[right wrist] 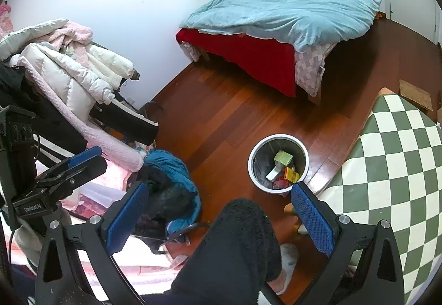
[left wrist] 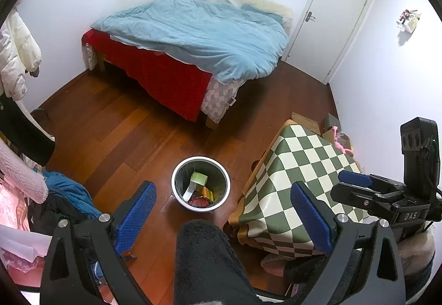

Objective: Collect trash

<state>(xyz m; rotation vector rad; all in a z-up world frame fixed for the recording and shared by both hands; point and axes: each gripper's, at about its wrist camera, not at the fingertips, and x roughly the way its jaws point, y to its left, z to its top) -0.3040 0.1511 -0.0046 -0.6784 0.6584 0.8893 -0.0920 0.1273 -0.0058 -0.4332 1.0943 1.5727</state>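
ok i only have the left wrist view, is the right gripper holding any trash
Observer: No. The right gripper is open, with nothing between its fingers.
Operator: what's the white pile at my left edge
Observer: Puffy white coats, heaped with a pink fleece on top.
Operator: anything low by the table
Observer: A white slipper on the person's foot, beside the table.
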